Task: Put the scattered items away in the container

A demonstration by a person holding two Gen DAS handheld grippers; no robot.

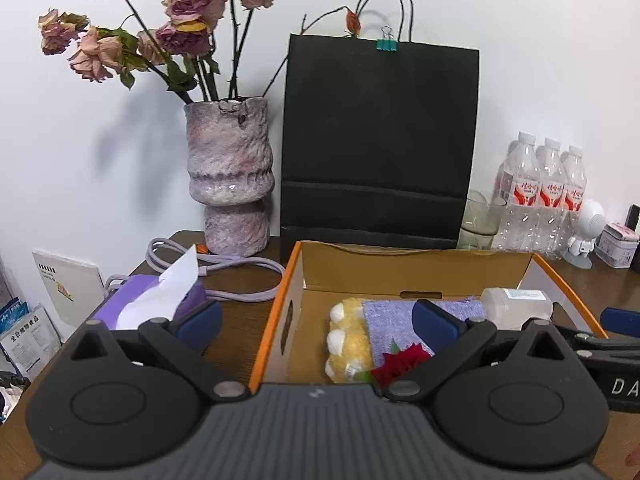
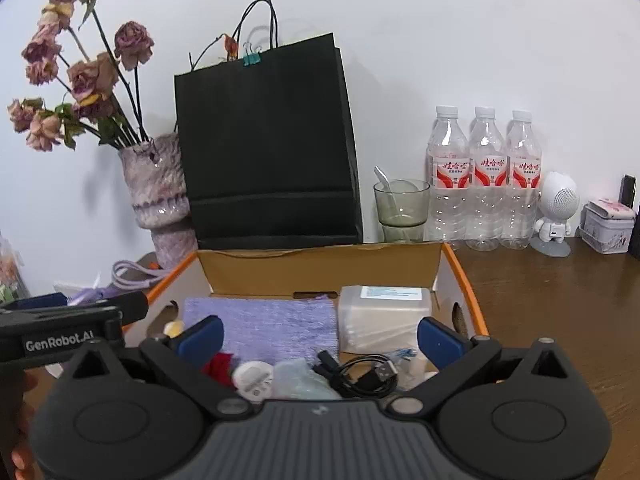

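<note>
Table: dark wood, bare to the right of the box.
Black paper bag: upright just behind the box, a teal binder clip on its top edge.
Box: open cardboard with orange rims, the landmark here; its near edge is hidden under both tools.
Vase: mottled purple with dried roses, behind the box's left corner.
Water bottles: three, behind the box's right corner, red-and-white labels in Chinese script too small to read.
Purple cloth: flat inside the box.
Clear plastic case: inside the box, right of the cloth, with a pale blue label.
Black cable: coiled inside the box.
Left gripper: jaws spread, empty, over the box's left rim; its side reads "GenRobot.AI".
Right gripper: jaws wide apart, nothing held, above the box's contents.
</note>
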